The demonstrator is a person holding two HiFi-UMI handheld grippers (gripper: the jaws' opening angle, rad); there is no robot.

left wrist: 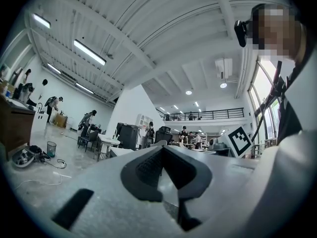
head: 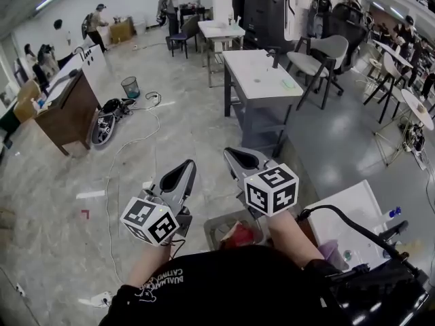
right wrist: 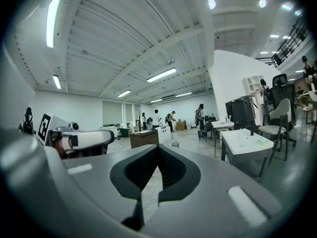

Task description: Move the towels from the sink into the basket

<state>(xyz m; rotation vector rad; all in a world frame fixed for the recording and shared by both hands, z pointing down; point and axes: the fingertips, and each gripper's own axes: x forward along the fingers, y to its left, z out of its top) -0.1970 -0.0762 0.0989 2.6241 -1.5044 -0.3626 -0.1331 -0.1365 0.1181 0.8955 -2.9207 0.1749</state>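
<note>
In the head view both grippers are held up side by side in front of the person, pointing out over the floor. My left gripper (head: pixel 183 170) (left wrist: pixel 162 150) has its jaws together with nothing between them. My right gripper (head: pixel 236 157) (right wrist: pixel 158 150) is likewise shut and empty. Below them, partly hidden by the arms, stands a grey basket (head: pixel 216 228) with a red towel (head: pixel 239 235) in it. The white sink (head: pixel 346 212) is at the lower right, with a purple cloth (head: pixel 332 253) at its near edge. Neither gripper view shows the sink or the basket.
A white table (head: pixel 262 73) stands ahead with office chairs (head: pixel 326 53) beside it. A brown desk (head: pixel 64 107), a bin (head: pixel 130 86) and cables (head: pixel 126 107) are at the left on the floor. Several people stand at the far end of the room. A black curved pipe (head: pixel 367 233) crosses the sink.
</note>
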